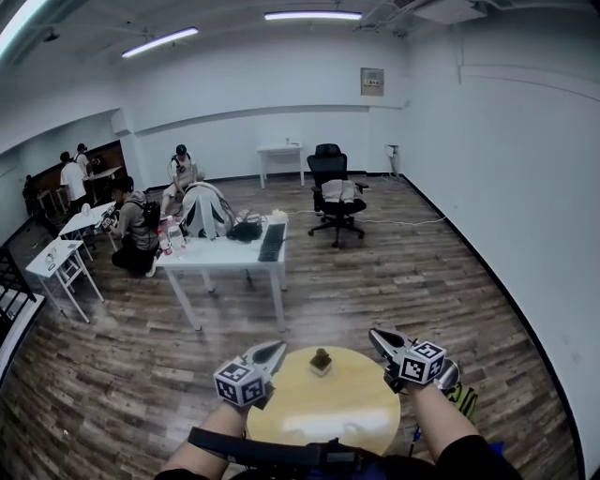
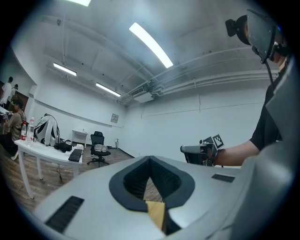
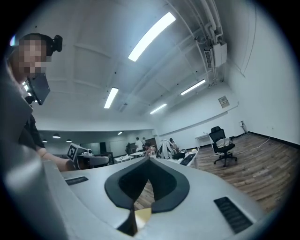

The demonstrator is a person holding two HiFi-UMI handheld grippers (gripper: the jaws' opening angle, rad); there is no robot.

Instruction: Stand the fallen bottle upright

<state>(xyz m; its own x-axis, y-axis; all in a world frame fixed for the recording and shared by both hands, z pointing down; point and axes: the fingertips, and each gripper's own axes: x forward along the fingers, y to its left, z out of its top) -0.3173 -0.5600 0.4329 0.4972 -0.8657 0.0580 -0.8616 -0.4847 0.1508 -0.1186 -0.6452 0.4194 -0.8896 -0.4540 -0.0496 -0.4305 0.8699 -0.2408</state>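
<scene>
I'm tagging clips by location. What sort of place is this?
Probably an open office or lab workroom. It has a white desk with a keyboard on it, a black swivel chair, strip lights overhead, and people busy at tables on the left.

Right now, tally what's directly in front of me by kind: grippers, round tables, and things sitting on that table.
Grippers: 2 (left gripper, right gripper)
Round table: 1
Small dark object on it: 1
Total: 4
</scene>
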